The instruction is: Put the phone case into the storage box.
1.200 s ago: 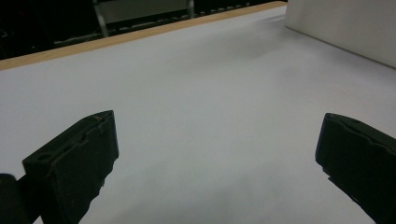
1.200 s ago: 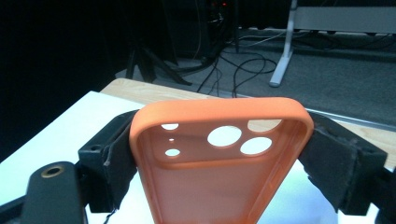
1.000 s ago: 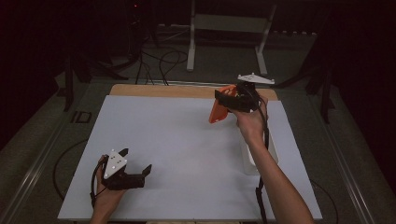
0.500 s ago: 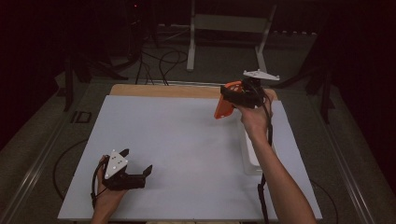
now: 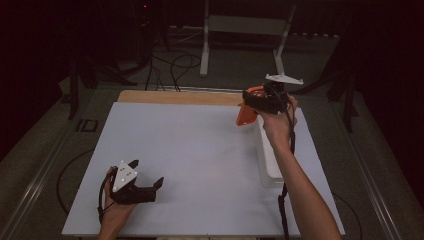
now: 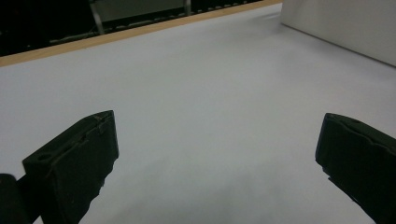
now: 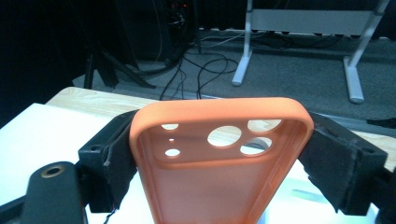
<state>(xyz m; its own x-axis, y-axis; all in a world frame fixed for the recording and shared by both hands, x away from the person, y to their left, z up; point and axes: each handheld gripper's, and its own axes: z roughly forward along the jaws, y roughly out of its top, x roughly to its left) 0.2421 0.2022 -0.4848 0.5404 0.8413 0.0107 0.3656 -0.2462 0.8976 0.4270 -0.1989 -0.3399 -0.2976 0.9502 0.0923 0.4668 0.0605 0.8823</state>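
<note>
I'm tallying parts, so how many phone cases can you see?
1: an orange case clamped in the right tool, held above the table's far right edge. More may sit hidden inside the white bin.

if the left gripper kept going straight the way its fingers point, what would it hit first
Probably the white bin: the left gripper points low across the bare white tabletop toward its side wall, though depth is hard to judge.

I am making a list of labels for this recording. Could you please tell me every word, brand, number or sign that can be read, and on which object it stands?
None: no readable text in any view.
Orange phone case, held between the right gripper fingers: plain, camera holes, no logo.
White table sheet and white tray: blank.
Left gripper and its grey plate: no print visible.
</note>
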